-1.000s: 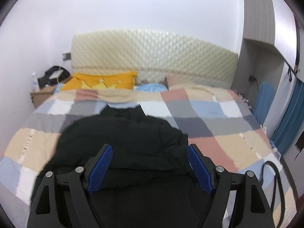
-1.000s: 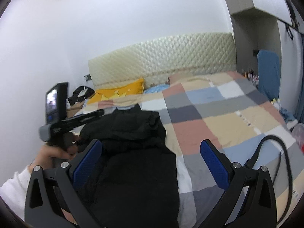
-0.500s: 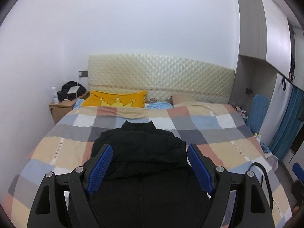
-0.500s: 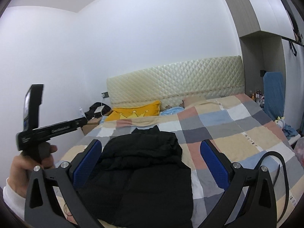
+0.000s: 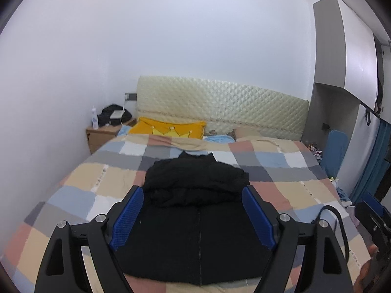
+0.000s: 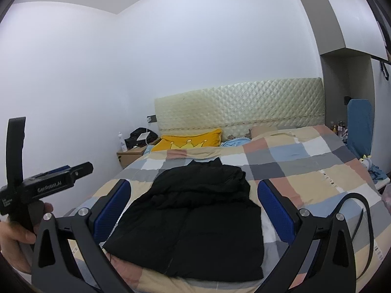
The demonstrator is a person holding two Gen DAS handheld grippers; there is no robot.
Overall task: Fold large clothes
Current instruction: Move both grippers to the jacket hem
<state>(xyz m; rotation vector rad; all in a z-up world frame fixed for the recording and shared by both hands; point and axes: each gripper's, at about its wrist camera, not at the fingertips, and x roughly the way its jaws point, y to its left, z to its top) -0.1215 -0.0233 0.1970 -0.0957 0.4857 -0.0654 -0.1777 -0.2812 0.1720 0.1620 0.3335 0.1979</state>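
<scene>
From the left wrist, we are holding the left gripper spread wide and empty above the black jacket, which is lying lengthwise on the checked bedspread, collar towards the headboard. From the right wrist, our right gripper is gaping too, with the jacket dead ahead, neither gripper clearly nearer.

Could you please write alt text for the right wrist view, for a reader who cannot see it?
A black jacket lies partly folded on a bed with a checked quilt, framed by the open blue fingers of the right gripper, which holds nothing. At left, a hand grips the left gripper; a yellow pillow lies by the headboard.
</scene>
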